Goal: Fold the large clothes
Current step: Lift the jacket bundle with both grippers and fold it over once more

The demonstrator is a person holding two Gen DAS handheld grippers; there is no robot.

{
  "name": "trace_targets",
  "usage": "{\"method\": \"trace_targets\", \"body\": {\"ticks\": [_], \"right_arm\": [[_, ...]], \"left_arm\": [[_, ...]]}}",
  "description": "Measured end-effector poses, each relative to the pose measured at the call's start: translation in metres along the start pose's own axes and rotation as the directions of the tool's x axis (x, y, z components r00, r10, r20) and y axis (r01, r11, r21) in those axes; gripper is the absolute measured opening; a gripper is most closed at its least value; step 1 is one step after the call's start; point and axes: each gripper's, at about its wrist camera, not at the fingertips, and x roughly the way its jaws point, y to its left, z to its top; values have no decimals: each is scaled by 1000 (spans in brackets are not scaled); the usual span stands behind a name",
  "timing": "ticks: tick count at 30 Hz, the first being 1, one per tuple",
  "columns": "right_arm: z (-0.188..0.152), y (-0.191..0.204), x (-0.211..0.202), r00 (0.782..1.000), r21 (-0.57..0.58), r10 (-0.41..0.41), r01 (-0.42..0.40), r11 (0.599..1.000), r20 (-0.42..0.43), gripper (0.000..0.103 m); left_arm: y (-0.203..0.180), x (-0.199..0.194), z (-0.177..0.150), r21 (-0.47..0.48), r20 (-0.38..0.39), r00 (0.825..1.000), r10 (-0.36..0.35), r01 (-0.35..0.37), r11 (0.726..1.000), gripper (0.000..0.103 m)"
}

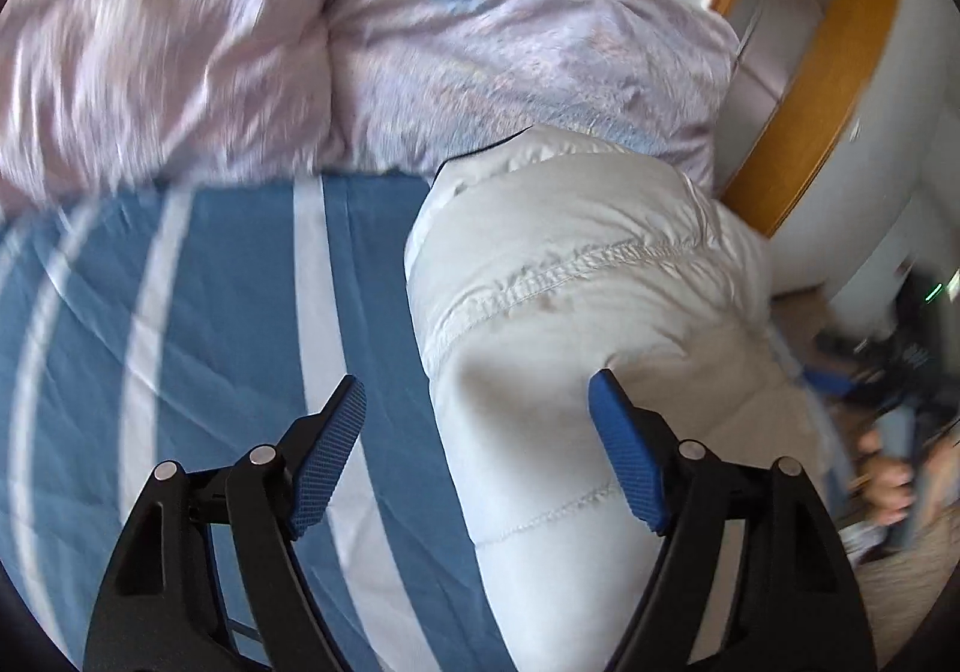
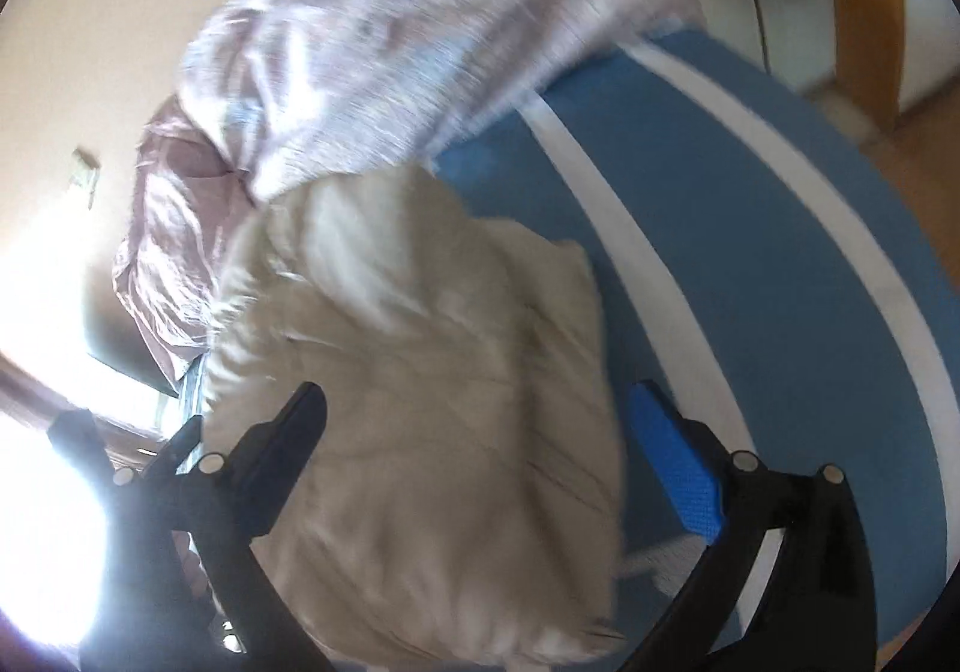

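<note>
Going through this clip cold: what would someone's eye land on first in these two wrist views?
The pale cream quilted puffy garment lies bundled on the blue sheet with white stripes, filling the middle of both views. Behind it sits a crumpled lilac patterned duvet. The left gripper and right gripper both stand open over the garment, gripping nothing.

Under my jaws lay a bed sheet (image 1: 228,276) of blue with white stripes. Ahead of them a lilac duvet (image 1: 252,30) was heaped. Beyond it, to my right, stood orange wood trim (image 1: 822,72) and white panels; bright window light (image 2: 36,276) glared at my left.
</note>
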Motion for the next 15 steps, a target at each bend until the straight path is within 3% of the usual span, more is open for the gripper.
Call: {"method": "trace_targets", "body": {"ticks": [2,4,15], "right_arm": [[2,-11,6,998,34,43,-42,999,-43,101],[0,-16,13,995,48,61,-57,997,-80,101],[0,-12,48,963,27,145,-143,989,-225,101]], "left_arm": [[10,3,0,-49,-37,996,-84,82,995,85],[13,4,-1,-64,-53,991,-120,117,991,86],[-6,18,0,-15,-112,970,-217,217,976,97]]}}
